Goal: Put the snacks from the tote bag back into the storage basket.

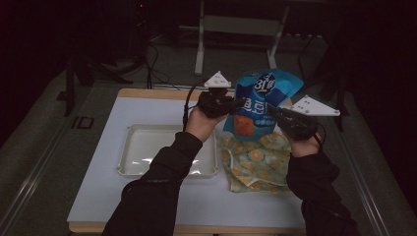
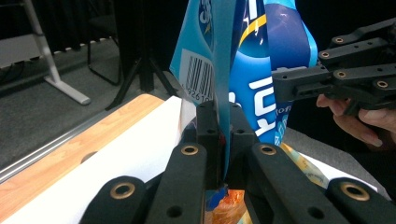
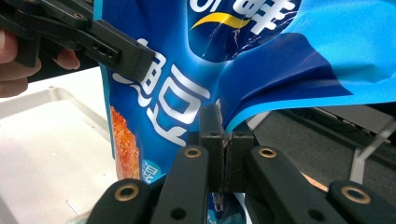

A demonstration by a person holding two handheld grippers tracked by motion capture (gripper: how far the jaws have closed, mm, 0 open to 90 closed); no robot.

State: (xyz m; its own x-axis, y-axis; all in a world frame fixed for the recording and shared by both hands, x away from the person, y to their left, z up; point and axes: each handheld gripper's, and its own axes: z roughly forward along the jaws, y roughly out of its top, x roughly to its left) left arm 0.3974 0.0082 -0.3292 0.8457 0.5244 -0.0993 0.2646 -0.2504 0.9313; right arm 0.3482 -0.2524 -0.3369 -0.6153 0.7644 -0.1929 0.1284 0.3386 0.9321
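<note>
Blue snack bag [image 1: 263,101] held up over table [image 1: 147,196], my left gripper [image 1: 235,104] & right gripper [image 1: 273,112] both clamped on its edges, pinching opposite sides, prob. to tear it open.

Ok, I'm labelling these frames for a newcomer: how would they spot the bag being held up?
Start at the white table; right of the white tray, the left gripper and right gripper lift a blue snack bag. Unlike the yellow patterned bag lying flat beneath, it hangs upright and glossy.
</note>
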